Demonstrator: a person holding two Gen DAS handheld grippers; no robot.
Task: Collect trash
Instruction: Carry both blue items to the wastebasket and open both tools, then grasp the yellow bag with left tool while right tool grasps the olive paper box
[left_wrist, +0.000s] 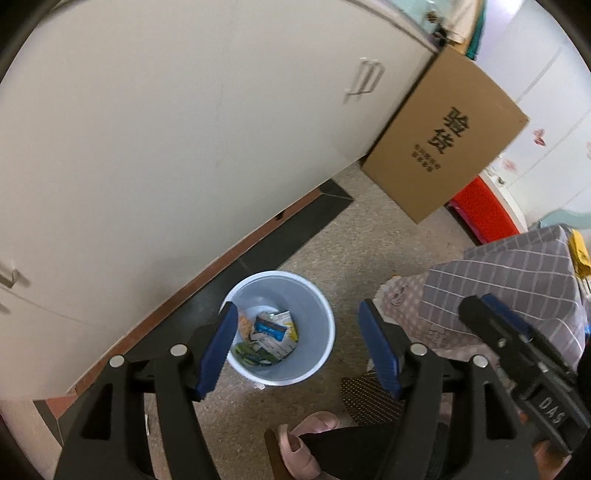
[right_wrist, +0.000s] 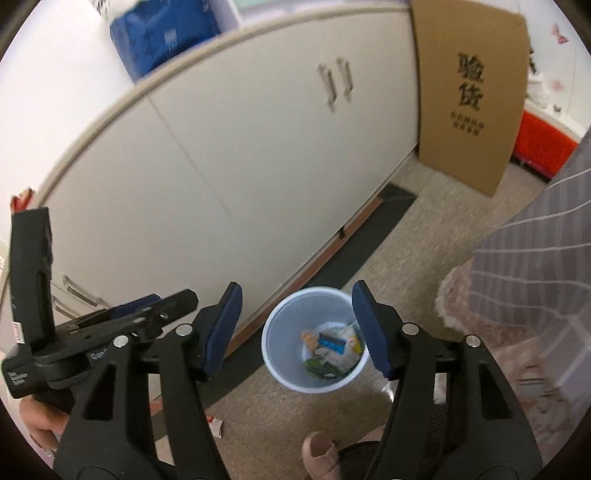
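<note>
Both tools, left tool (left_wrist: 297, 350) and right tool (right_wrist: 295, 328), hang wide open, empty, above the bin (right_wrist: 280, 332); one wrapper (right_wrist: 214, 430) lies at 7 o'clock; approach low, pinch its edge.

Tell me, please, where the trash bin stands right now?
The trash bin stands on the floor before the white cabinet, below both open grippers in both wrist views, with wrappers inside.

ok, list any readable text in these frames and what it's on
"验货": large black print on the cardboard box.
Smaller print below it: too blurred to read.
"DAS": on the right gripper's body, seen from the left wrist.
Wrappers in the bin: print too small to read.
</note>
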